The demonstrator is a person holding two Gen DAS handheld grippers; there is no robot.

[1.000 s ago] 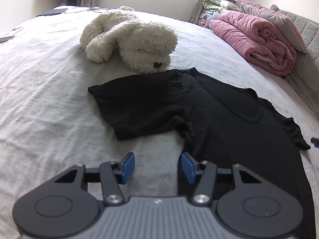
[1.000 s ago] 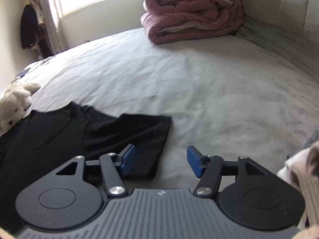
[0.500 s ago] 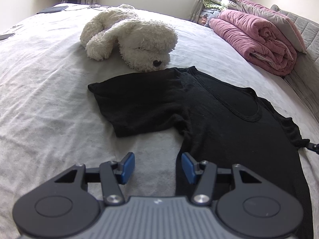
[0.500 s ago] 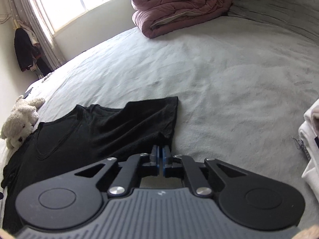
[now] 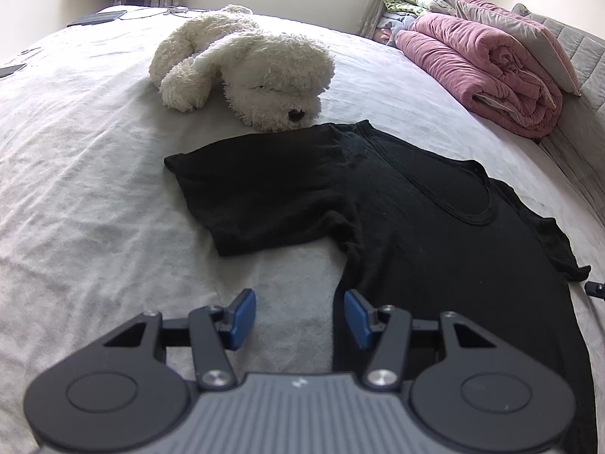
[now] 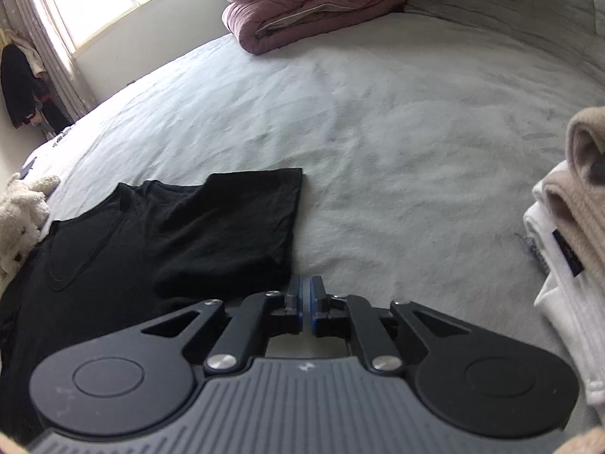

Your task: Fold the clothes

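One black t-shirt (image 5: pixel 397 204) lying flat on the bed (image 5: pixel 75 151), one white plush dog (image 5: pixel 257 72) nosing its shoulder, one pink rolled duvet (image 5: pixel 487 60) by the headboard, one folded stack (image 6: pixel 567 242) on my right. My left claw (image 5: pixel 298 316) hangs open over the shirt's edge, same as before. My right claw (image 6: pixel 304 302) snapped together beside the sleeve, has just eased apart a crack, and I can't see any cloth in it.

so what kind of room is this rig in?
Almost certainly a home bedroom: the work surface is a bed with a grey-white cover, a rolled pink duvet near its head, a white plush dog on it, and a curtained window.
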